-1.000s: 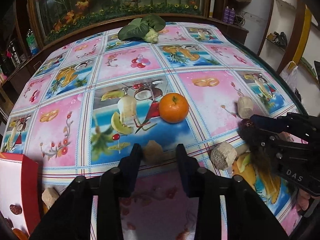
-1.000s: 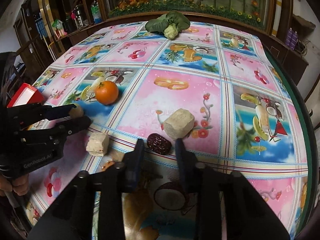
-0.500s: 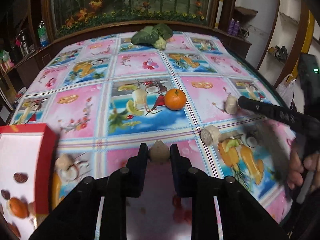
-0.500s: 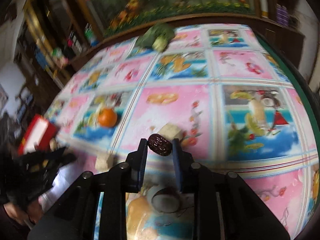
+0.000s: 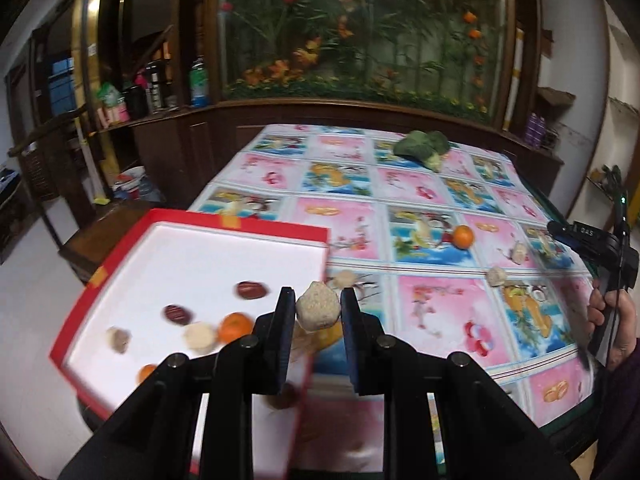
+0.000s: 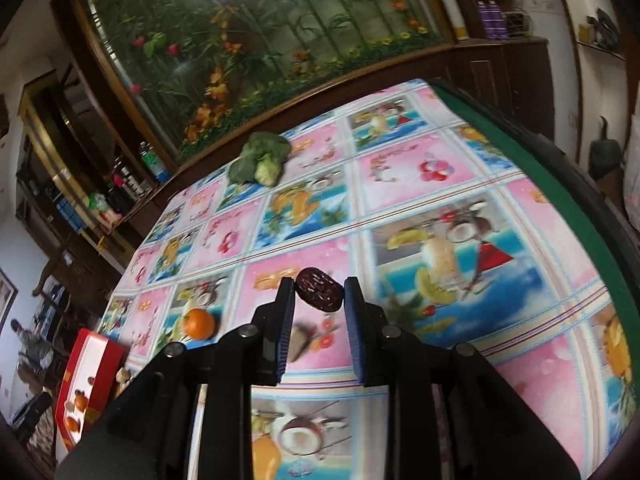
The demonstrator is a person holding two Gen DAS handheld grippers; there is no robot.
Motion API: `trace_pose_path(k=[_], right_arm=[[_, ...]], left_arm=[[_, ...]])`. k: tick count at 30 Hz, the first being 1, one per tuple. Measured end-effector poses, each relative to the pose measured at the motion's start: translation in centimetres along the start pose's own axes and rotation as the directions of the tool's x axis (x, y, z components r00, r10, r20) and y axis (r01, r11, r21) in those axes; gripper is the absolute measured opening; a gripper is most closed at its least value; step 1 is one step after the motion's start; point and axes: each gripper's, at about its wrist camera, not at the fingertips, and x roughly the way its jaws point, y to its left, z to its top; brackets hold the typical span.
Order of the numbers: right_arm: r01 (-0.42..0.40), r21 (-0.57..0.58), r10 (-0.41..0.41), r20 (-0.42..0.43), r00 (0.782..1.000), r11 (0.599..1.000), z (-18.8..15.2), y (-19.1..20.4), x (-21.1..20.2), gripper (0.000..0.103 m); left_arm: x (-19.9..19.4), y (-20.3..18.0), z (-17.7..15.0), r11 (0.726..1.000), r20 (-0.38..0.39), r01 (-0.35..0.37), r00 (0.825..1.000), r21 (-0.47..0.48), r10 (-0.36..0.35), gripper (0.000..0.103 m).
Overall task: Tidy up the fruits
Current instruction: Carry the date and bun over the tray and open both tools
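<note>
Tongs (image 5: 318,314) pinching rough beige lump (image 5: 318,311), possibly cake, glossy wrinkled date (image 6: 319,289)

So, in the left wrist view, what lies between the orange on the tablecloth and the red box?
Only bare printed tablecloth lies between the orange and the red box.

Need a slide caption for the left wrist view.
Left gripper holds a beige lump beside the red tray.

Leafy greens (image 5: 423,147) on tablecloth (image 5: 436,312)
</note>
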Motion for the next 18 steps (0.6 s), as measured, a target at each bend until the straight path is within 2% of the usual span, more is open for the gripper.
trace_pose_path(k=[3,7,9,12,15,18], right_arm=[[-0.068,-0.014,0.068,-0.042,0.997,0.998,-1.1,2.2,0.3,0.027],[-0.177,-0.142,0.163,-0.1,0.981,0.974,-4.4,9.6,0.5,0.027],[-0.267,-0.193,0.239,-0.156,0.958,0.944,-6.7,14.3,0.9,0.027],[-0.371,-0.271,0.312,-0.237,0.92,0.888,-9.7,20.1,1.3,0.027],[-0.447,-0.341,0.355,-0.3,0.885,0.827,-12.3,25.5,1.5,0.027],[-0.487,-0.377,0.369,-0.344,0.863,0.788,-14.3,28.6,1.4,0.027]], left_arm=[[-0.5,1.4,-0.4,0.999,0.008,-0.043,0.999,0.002,0.043,0.022],[-0.5,2.8,-0.8,0.998,0.005,-0.056,0.998,-0.013,0.056,0.022],[-0.6,3.6,-1.0,0.998,0.003,-0.06,0.998,-0.027,0.06,0.022],[-1.0,5.2,-1.2,0.995,0.011,-0.089,0.996,-0.05,0.089,0.022],[-1.4,7.4,-2.1,0.989,0.002,-0.122,0.992,-0.079,0.123,0.022],[-1.3,9.4,-3.1,0.981,-0.018,-0.166,0.986,-0.104,0.165,0.022]])
